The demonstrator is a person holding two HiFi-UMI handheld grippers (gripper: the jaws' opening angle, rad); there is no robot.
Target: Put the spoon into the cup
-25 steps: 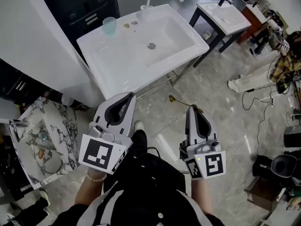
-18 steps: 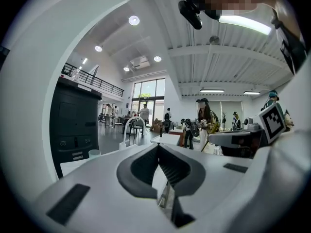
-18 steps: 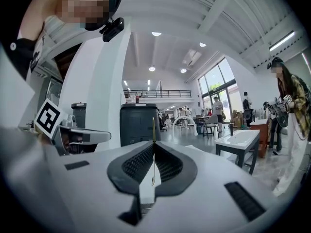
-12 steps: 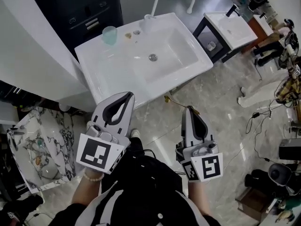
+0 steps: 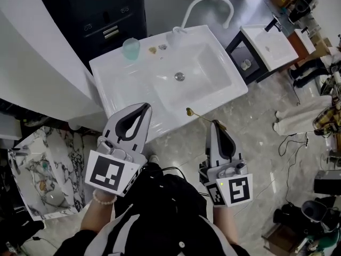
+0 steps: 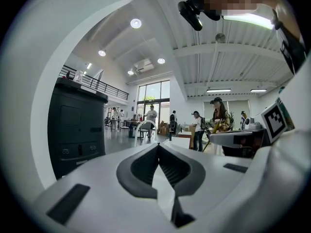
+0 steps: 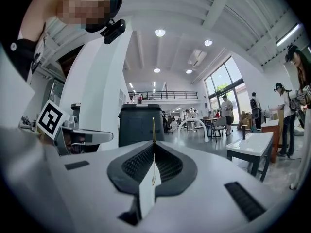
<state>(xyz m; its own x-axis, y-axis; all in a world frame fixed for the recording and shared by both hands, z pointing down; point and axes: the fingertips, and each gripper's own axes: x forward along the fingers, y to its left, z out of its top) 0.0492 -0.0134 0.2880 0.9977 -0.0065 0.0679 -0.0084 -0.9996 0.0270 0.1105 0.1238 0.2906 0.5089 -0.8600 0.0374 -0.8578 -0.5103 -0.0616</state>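
Both tongs had come forward since the earlier frame. The white sink [image 5: 122, 84] sat nearer under me. The bowl of the spoon [image 5: 201, 116], over floor tiles before, now overlapped the sink's front rim in the head view.

Nearest: my dark top, and a bead bracelet [image 5: 108, 200] on my left wrist.

Left tongs [image 5: 145, 106]: clenched, tips meeting, nothing between them, pointing level toward the sink's front edge.

Right tongs [image 5: 214, 122]: clenched on the spoon, a thin gold one pinched by its handle at the tips. Its bowl end led out ahead and to the left. In the right gripper view the handle showed as a fine gold line rising from the closed tips.

Next out: the basin with its drain [image 5: 180, 77]. The cup [image 5: 131, 48], pale green, stood upright on the sink's back left ledge, well apart from the spoon. Two small bits lay beside it; I couldn't tell what they were. A white arched faucet [image 5: 209, 4] stood at the back rim, with a dark cabinet [image 5: 106, 15] behind.

Off right: a smaller white sink [image 5: 274, 46] on a dark stand. Off left: a marbled basin [image 5: 32, 159].

Farthest, in the gripper views: people standing about a bright hall.
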